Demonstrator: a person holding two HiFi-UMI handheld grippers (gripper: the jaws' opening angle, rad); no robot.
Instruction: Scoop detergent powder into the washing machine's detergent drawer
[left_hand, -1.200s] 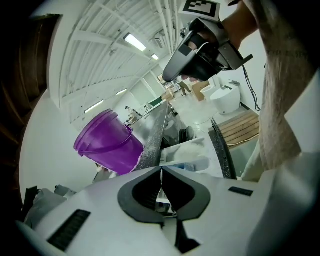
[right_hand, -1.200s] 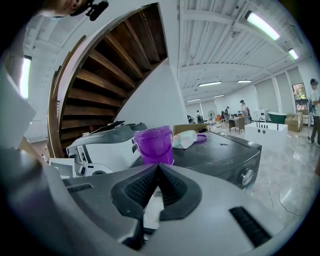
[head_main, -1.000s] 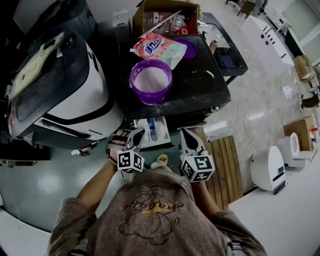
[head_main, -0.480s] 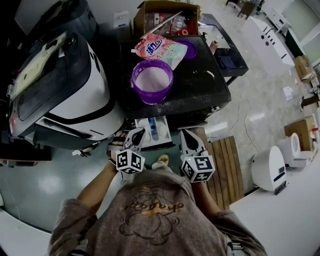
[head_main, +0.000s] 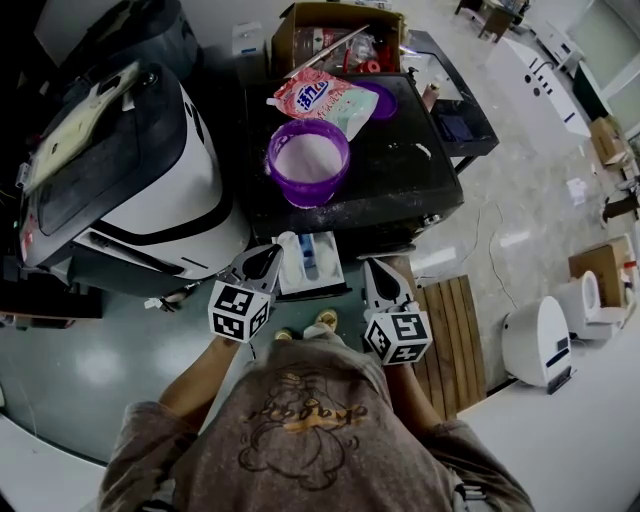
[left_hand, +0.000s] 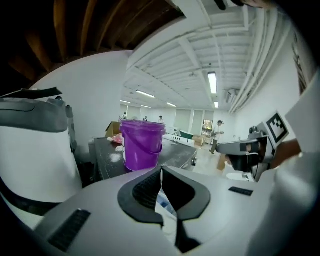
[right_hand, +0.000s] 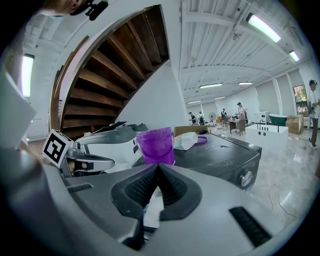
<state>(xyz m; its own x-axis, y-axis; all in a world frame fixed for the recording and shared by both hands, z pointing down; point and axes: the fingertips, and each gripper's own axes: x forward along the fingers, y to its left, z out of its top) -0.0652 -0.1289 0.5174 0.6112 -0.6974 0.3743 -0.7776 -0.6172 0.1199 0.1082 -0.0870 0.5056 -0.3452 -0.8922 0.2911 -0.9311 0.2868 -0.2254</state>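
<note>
Low in the middle of the head view, the left gripper (head_main: 262, 262) has its jaws closed tip to tip on nothing. The right gripper (head_main: 372, 272) likewise holds its jaws together and empty. Between the two, the detergent drawer (head_main: 325, 270) stands pulled out from the front of the washing machine (head_main: 400, 170). Higher in the frame, on the machine's dark, powder-dusted top, sits the purple bucket (head_main: 300, 195) of white powder. The detergent bag (head_main: 325, 97) lies just beyond it.
</note>
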